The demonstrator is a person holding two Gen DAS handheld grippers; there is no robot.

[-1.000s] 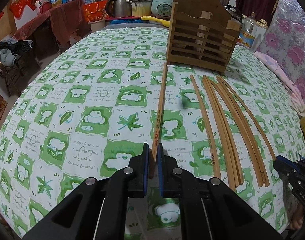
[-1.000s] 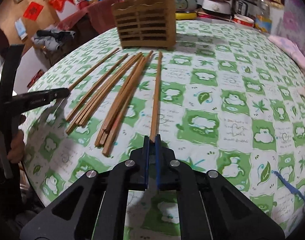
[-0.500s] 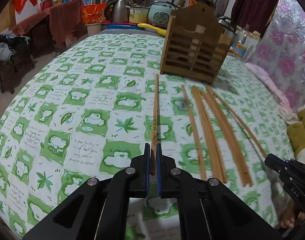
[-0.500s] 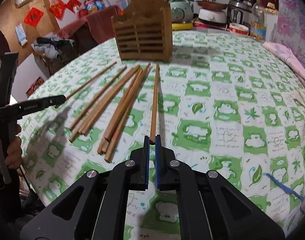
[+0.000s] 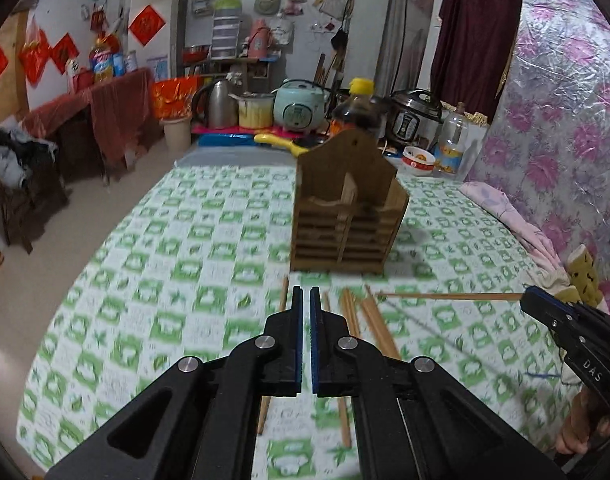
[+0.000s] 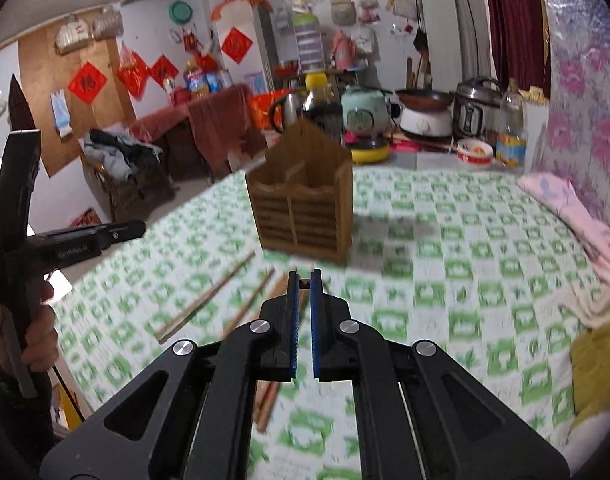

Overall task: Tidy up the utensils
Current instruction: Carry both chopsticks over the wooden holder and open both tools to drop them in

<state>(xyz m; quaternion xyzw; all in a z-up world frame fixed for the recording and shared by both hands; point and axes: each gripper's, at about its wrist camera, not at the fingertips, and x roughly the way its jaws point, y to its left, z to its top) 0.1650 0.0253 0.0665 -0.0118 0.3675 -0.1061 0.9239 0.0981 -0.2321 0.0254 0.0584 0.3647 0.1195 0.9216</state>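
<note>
The tabletop (image 5: pixel 153 280) is covered in a white cloth printed with green squares, leaves and small figures. A slatted wooden utensil holder (image 5: pixel 347 216) stands upright on it, toward the far side. In front of the holder, loose wooden chopsticks (image 6: pixel 203 300) lie flat on the cloth, roughly side by side. A pink cloth (image 5: pixel 517 224) lies at the right edge.

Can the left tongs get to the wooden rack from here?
Probably yes. The rack stands straight ahead of the left tongs, its top open, with only tablecloth and flat-lying chopsticks between. The right tongs sit off to the side.
</note>
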